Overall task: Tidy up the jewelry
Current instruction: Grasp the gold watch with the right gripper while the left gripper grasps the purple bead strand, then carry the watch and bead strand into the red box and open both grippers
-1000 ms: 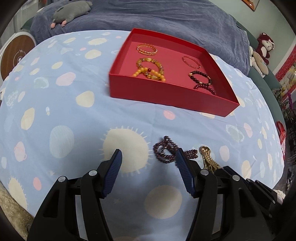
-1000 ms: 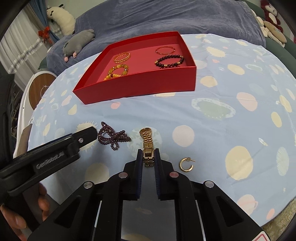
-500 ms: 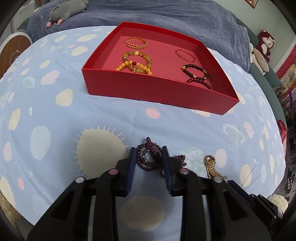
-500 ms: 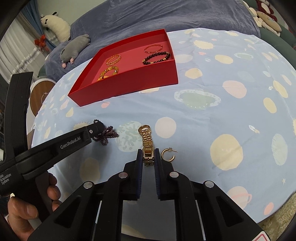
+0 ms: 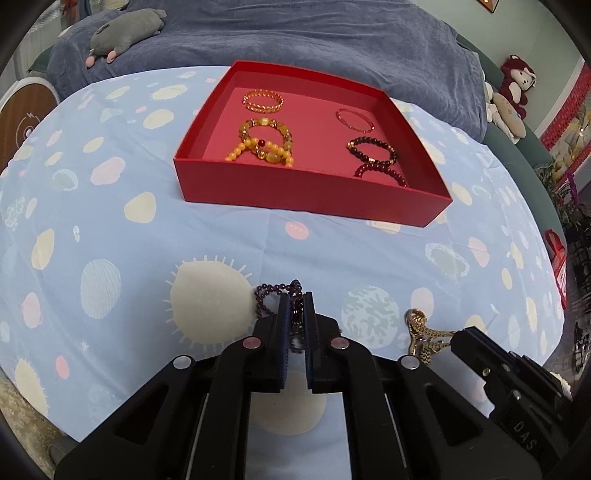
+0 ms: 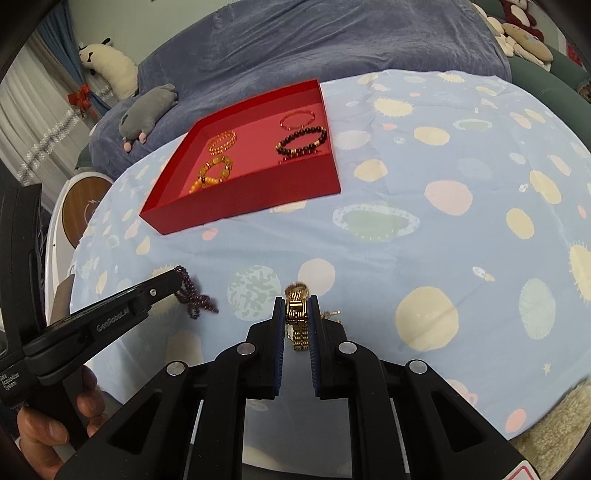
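My left gripper (image 5: 296, 301) is shut on a dark purple bead bracelet (image 5: 273, 291) and holds it just above the cloth; it also hangs from that gripper in the right wrist view (image 6: 194, 295). My right gripper (image 6: 297, 304) is shut on a gold watch band (image 6: 297, 317), lifted off the cloth; the band also shows in the left wrist view (image 5: 421, 330). A gold hoop earring (image 6: 330, 314) lies just right of the right gripper's fingers. The red tray (image 5: 306, 192) ahead holds several bracelets.
The round table carries a light blue spotted cloth (image 5: 110, 229). A blue-covered sofa (image 5: 295, 33) with a grey plush toy (image 5: 125, 31) stands behind it. Stuffed animals (image 5: 513, 88) sit at the far right. The table's edge is near on the right (image 6: 546, 424).
My left gripper went from open to shut on the purple bead bracelet and lifted it. My right gripper raised the gold watch band off the cloth and drew nearer the earring.
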A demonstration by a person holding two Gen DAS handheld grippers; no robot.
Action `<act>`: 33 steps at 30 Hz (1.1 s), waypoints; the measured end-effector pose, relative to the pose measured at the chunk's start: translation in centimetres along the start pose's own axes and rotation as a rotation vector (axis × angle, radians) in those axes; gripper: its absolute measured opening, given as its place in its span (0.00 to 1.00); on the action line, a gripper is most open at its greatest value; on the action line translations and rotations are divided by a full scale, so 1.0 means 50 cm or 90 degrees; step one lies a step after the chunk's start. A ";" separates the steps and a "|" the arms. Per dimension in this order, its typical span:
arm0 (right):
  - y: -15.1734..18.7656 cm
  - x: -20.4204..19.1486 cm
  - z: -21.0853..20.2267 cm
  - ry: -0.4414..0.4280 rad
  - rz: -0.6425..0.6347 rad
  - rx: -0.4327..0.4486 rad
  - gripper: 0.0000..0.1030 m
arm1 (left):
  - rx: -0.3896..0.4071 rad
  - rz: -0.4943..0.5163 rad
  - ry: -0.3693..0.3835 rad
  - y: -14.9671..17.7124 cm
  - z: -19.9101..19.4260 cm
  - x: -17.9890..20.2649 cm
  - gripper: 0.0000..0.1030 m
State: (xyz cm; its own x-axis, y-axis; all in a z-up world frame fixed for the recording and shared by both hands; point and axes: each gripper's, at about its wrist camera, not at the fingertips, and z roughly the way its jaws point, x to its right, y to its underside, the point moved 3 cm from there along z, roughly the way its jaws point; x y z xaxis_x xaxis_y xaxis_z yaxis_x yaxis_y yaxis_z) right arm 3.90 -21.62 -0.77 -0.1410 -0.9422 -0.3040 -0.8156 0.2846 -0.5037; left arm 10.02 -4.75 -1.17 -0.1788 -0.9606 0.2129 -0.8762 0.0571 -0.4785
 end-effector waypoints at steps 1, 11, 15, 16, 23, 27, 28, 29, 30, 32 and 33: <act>-0.004 0.000 -0.007 0.000 0.000 0.004 0.11 | 0.003 -0.002 0.007 -0.003 -0.008 -0.001 0.06; -0.058 0.003 -0.069 0.003 0.005 0.049 0.11 | 0.045 -0.005 0.030 -0.052 -0.096 -0.033 0.06; -0.080 -0.003 -0.095 0.000 -0.001 0.070 0.11 | 0.058 -0.006 0.029 -0.066 -0.120 -0.047 0.06; -0.088 -0.005 -0.102 -0.003 -0.001 0.076 0.11 | 0.061 -0.006 0.027 -0.070 -0.125 -0.049 0.06; -0.135 -0.014 -0.140 -0.015 -0.005 0.108 0.11 | 0.071 -0.015 0.038 -0.098 -0.155 -0.070 0.06; -0.164 -0.020 -0.147 -0.015 -0.019 0.119 0.11 | 0.081 -0.009 0.035 -0.124 -0.169 -0.078 0.06; -0.171 -0.023 -0.146 -0.017 -0.021 0.120 0.11 | 0.083 -0.008 0.032 -0.133 -0.170 -0.078 0.06; -0.182 -0.026 -0.144 -0.022 -0.022 0.121 0.11 | 0.085 -0.006 0.030 -0.139 -0.170 -0.078 0.06; -0.191 -0.030 -0.142 -0.026 -0.022 0.122 0.11 | 0.089 -0.004 0.028 -0.148 -0.170 -0.077 0.06; -0.212 -0.041 -0.133 -0.029 -0.032 0.124 0.11 | 0.092 -0.002 0.026 -0.165 -0.166 -0.073 0.06; -0.219 -0.048 -0.128 -0.029 -0.038 0.125 0.11 | 0.094 -0.001 0.026 -0.175 -0.161 -0.071 0.06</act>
State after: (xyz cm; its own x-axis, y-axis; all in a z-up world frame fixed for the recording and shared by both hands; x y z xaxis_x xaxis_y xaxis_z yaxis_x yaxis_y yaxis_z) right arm 9.59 -23.62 10.65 -0.0662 -0.9508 -0.3025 -0.6964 0.2612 -0.6685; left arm 14.72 0.36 9.14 -0.1985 -0.9484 0.2471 -0.8019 0.0122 -0.5974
